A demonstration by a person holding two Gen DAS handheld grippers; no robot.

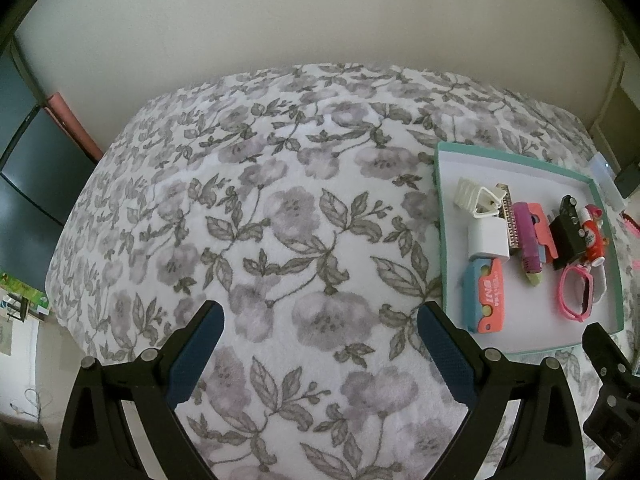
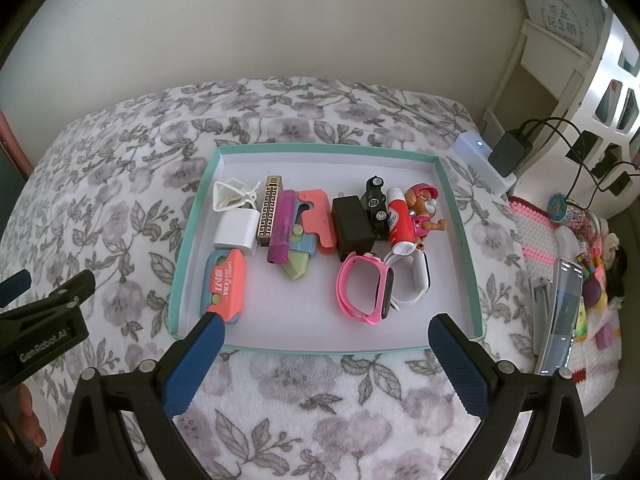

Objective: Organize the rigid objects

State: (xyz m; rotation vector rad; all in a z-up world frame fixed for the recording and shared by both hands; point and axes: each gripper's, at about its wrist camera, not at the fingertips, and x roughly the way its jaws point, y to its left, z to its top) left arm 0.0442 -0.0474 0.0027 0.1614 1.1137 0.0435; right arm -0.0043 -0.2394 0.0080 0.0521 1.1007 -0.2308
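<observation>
Both tongs stand wide apart, holding nothing. The right gripper (image 2: 326, 332) hangs at the near rim of the teal tray (image 2: 192, 240); just ahead lie a pink watch (image 2: 364, 288), a white watch (image 2: 416, 284) and an orange knife toy (image 2: 226, 284), then a black block (image 2: 354, 228) and a white charger (image 2: 236, 232). The left gripper (image 1: 320, 320) is over the floral blanket (image 1: 280, 208), tray to its right.
</observation>
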